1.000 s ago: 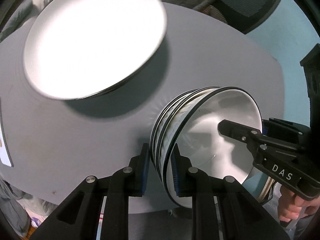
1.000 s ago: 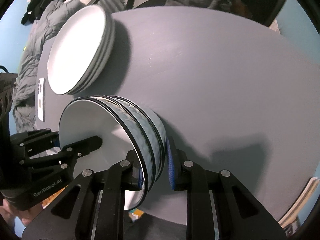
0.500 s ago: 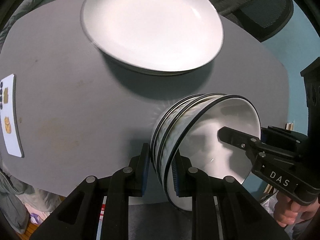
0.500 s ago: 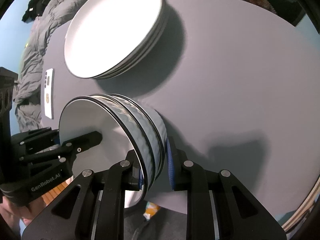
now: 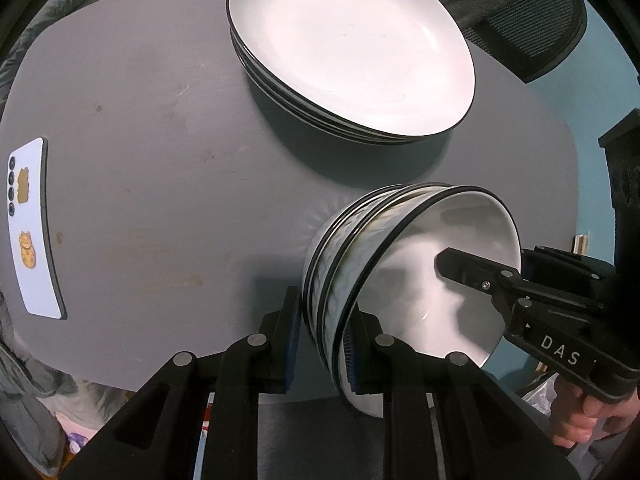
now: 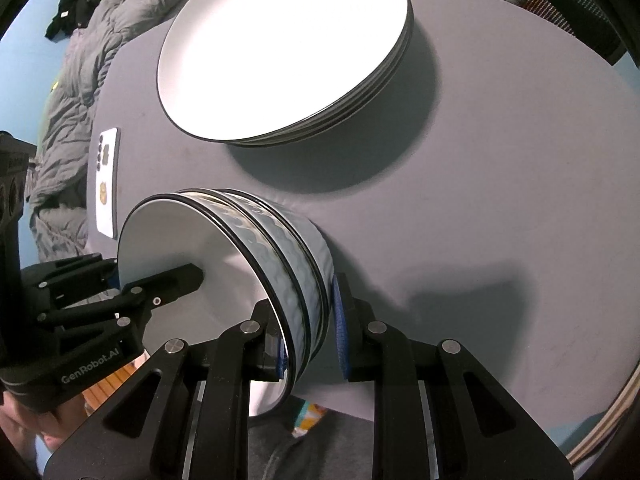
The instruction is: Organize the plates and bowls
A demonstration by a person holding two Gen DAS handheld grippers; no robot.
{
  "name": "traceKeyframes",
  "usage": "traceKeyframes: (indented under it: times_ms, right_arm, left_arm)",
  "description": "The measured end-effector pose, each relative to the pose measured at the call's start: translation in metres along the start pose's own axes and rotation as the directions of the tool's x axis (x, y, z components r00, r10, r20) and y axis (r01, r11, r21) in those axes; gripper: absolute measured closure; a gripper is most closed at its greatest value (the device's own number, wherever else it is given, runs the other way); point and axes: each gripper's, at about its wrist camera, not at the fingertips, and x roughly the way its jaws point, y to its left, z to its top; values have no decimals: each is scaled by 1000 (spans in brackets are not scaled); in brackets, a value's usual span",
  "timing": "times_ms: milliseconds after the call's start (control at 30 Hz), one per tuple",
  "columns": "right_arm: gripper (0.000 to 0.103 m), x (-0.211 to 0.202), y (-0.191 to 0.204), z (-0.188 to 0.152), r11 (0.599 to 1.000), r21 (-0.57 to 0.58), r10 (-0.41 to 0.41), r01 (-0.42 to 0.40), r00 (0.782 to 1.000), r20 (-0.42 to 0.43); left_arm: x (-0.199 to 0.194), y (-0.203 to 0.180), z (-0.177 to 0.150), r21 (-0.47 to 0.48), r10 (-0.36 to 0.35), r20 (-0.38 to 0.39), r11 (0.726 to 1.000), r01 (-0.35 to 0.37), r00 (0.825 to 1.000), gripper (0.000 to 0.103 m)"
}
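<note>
The plates (image 5: 352,44) already sit in one neat stack on the grey counter (image 5: 160,160), white faces up, dark rims lined up — that half of the job looks done. The bowls (image 5: 360,264) are nested too, at least three of them by the dark rims that show, one inside the next, with a blue wave pattern on their outer walls. What seems left is to set this nest down in its place; it hangs over the near part of the counter, just beside the plate stack and not touching it, and no bowl or plate lies loose anywhere in view.

Both claws carry the nest between them. The left claw (image 5: 320,344) pinches the stacked walls on one side, one finger inside the top bowl and one outside. The right claw (image 6: 310,332) does the same on the opposite side — its blue pads straddle the rims, nearly pressed together on them.

The top bowl is empty and clean inside; the top plate likewise holds nothing. What lies in the lower bowls cannot be seen.

A white phone (image 5: 34,232) lies flat near the counter's far-left edge, well apart from the crockery.
</note>
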Motion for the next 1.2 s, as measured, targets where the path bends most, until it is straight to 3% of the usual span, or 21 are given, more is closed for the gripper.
traceKeyframes:
  times_ms: [433,1200]
  right_arm:
    - [84,-9,-3,-12,1000,3,-9,9,999,51]
    - [79,2,-14,-17,991,114,61,-67,996,59]
  left_arm:
    - [6,0,2,0,-39,35,999,39,999,85]
    - [-1,32,-8,39,-118,-4,992,118,993,77]
